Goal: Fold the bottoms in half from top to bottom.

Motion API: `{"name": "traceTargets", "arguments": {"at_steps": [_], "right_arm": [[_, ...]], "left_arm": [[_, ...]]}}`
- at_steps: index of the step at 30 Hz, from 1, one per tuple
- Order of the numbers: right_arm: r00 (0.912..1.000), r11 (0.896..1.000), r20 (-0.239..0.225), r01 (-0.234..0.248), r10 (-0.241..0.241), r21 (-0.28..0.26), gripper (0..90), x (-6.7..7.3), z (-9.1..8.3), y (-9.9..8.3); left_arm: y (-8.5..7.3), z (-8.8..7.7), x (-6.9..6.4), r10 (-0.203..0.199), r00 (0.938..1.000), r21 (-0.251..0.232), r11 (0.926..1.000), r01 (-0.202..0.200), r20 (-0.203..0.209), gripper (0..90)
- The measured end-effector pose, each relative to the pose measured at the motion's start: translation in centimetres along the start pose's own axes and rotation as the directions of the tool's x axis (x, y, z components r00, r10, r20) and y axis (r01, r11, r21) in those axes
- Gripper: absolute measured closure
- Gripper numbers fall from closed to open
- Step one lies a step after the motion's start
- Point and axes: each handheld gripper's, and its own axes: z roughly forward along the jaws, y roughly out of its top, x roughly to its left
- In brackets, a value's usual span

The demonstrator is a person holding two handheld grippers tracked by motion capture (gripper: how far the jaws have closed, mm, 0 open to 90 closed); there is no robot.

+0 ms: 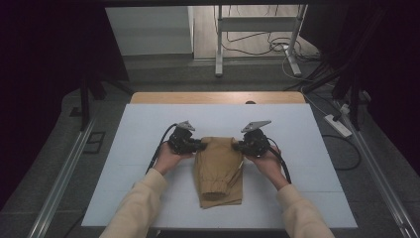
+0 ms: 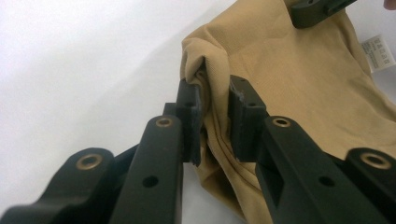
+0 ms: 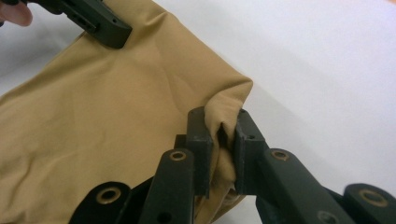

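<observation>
Left gripper (image 1: 197, 145) at 9 o'clock and right gripper (image 1: 238, 146) at 3 o'clock, fingers clamped on opposite far corners of the folded tan garment (image 1: 218, 171), holding its edge taut over the surface (image 1: 138, 148) for the next fold.

dim room, bright washed-out closeups

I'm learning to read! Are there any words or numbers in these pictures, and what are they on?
Small white tag sewn to the edge of the tan cloth: it has tiny dark print, too small and blurred to read.
No other words, numbers or signs can be read, not on the white table top nor on the black left gripper and right gripper pinching the cloth.
</observation>
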Motion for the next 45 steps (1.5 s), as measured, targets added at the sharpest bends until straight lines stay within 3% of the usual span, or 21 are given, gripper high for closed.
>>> {"name": "traceTargets", "arguments": {"at_steps": [7,19,29,36,38,41,45], "right_arm": [[0.9995,1.000,0.024,-0.021,0.021,-0.010,79.6,-1.2,0.6,0.9],[0.9991,1.000,0.038,-0.018,0.017,0.024,79.6,-2.5,1.5,2.1],[0.9965,1.000,0.080,-0.024,0.023,0.010,79.5,-3.8,1.8,3.5],[0.9951,0.999,0.092,-0.038,0.036,0.019,78.7,-4.5,2.2,3.7],[0.9945,0.999,0.099,-0.037,0.035,0.026,71.4,-4.6,2.4,3.5],[0.9895,0.998,0.134,-0.055,0.054,0.005,46.4,-4.6,2.3,3.4],[0.9914,0.996,0.103,-0.078,0.081,-0.033,39.6,-4.7,1.4,3.4]], "left_arm": [[1.0,0.3,1.2,-0.009,0.9999,-0.003,1.0000,0.009,-0.005,75.9],[2.3,0.9,2.5,0.002,0.9998,0.015,0.9999,-0.001,-0.018,75.9],[4.5,0.9,3.7,0.024,0.9985,0.013,0.9997,-0.023,-0.050,75.7],[4.9,1.5,3.9,0.020,0.9975,0.021,0.9996,-0.019,-0.068,73.3],[4.9,1.4,3.9,0.012,0.9955,0.021,0.9997,-0.010,-0.094,64.3],[4.9,0.9,3.8,-0.013,0.9918,0.003,0.9999,0.014,-0.127,32.1],[4.7,-0.3,3.1,0.000,0.9935,-0.018,0.9998,-0.002,-0.114,28.2]]}}
